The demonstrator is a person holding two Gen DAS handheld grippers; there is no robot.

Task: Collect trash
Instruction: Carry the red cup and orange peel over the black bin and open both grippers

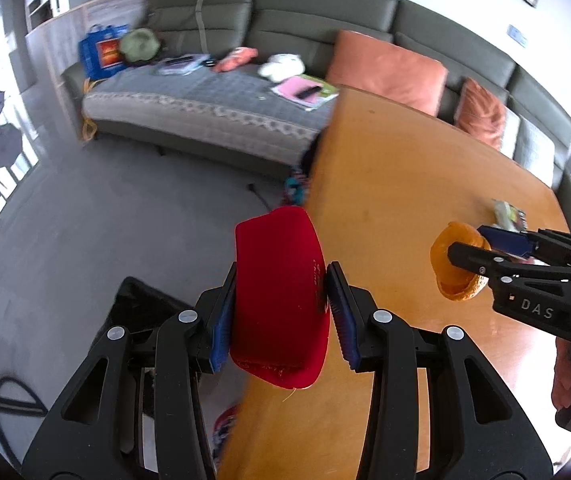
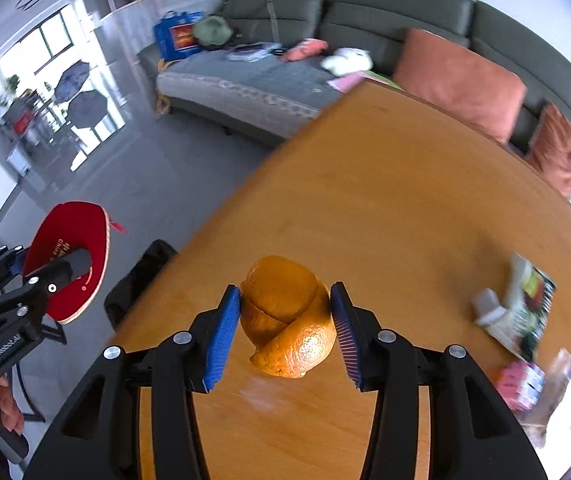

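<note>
My left gripper (image 1: 281, 312) is clenched on a red curved peel-like scrap (image 1: 279, 300), held above the floor just past the edge of the wooden surface (image 1: 385, 168); my right gripper (image 2: 285, 328) grasps an orange peel (image 2: 289, 320) over the surface, its blue pads (image 2: 221, 336) pressing both sides; a black bin (image 2: 141, 280) sits below the surface's edge; printed packets (image 2: 525, 308) lie well apart to the right.

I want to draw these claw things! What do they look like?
Both the left gripper and the right gripper are black, with silver round bolts, triangle-shaped holes and ridged blue pads. One side reads "DAS", another "GenRobot.AI".
</note>
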